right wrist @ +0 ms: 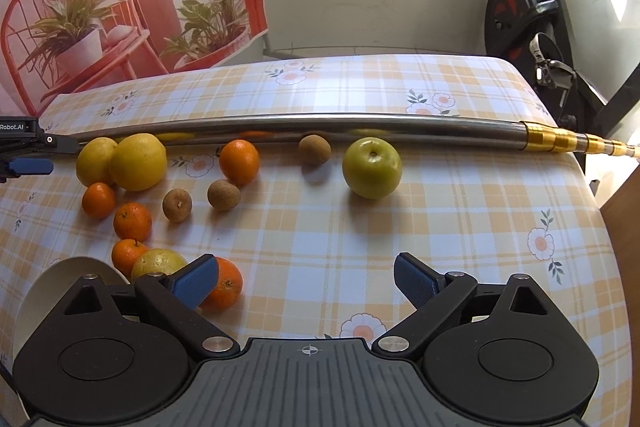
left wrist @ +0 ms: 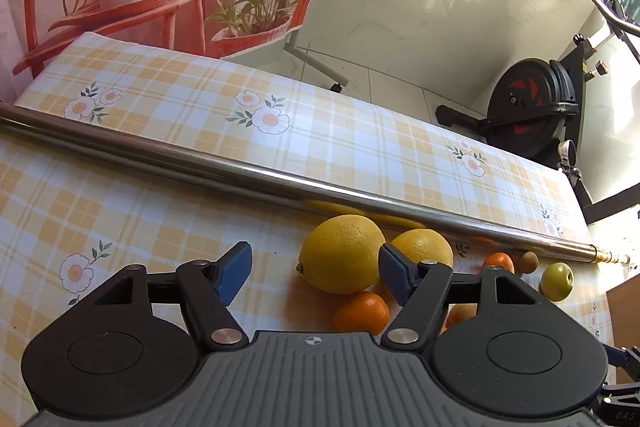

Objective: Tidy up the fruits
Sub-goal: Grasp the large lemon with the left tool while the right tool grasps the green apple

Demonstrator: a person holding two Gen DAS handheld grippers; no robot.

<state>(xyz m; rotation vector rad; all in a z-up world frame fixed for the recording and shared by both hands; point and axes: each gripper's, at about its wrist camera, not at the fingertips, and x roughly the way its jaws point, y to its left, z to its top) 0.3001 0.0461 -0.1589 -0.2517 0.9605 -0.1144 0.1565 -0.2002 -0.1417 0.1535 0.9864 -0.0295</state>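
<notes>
Both tongs gape wide, holding nothing: left tongs (left wrist: 316, 277) low centre of their view, just short of the big lemon (left wrist: 340, 253); right tongs (right wrist: 306, 283) low centre over bare bench (right wrist: 460, 211). Fruit lies loose across the left and middle of the right view: lemons, oranges (right wrist: 239, 161), small brown fruits, apple (right wrist: 372, 167), all near the steel tube (right wrist: 300, 123). Risk: round fruit may roll if a pad nudges it off-centre, and the lemon, touching its neighbour (left wrist: 424, 247), may drag it along.

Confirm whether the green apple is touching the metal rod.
No: the round green apple sits apart from the long metal rod, with checked tablecloth between them.
</notes>
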